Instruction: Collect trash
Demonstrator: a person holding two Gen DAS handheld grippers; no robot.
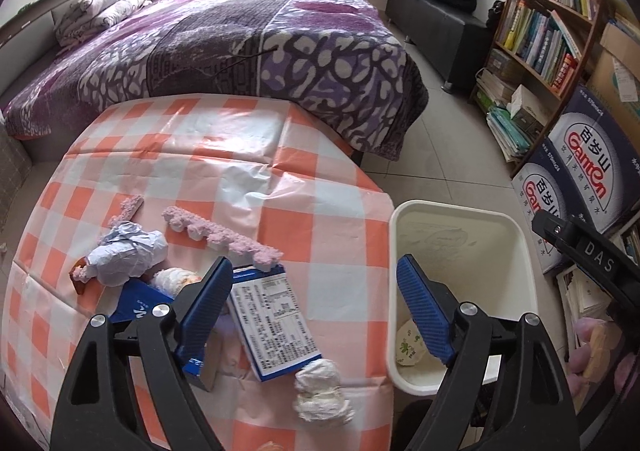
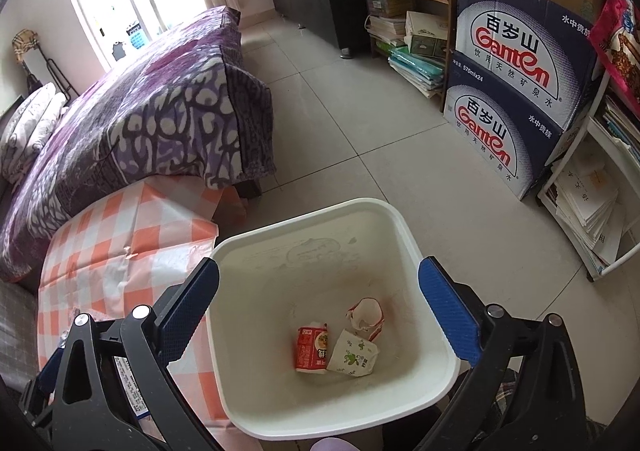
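A checkered table point(image 1: 224, 171) holds trash: a blue-and-white carton point(image 1: 272, 323), a crumpled white tissue point(image 1: 322, 391), a crumpled pale blue paper ball point(image 1: 128, 253), another tissue wad point(image 1: 174, 278) and pink foam strips point(image 1: 224, 237). My left gripper point(image 1: 316, 303) is open above the table's right edge, one finger over the carton, the other over the white bin point(image 1: 524, 251). My right gripper point(image 2: 320, 311) is open and empty above the bin point(image 2: 312, 211), which holds a red carton point(image 2: 312, 349), a white wrapper point(image 2: 352, 359) and a torn red-white cup point(image 2: 366, 317).
A bed with a purple blanket point(image 1: 248, 51) stands behind the table. A bookshelf point(image 1: 552, 19) and stacked water boxes point(image 2: 516, 91) line the right wall. Tiled floor point(image 2: 360, 123) lies between bed and boxes. The right gripper's body point(image 1: 588, 255) shows at the left wrist view's right edge.
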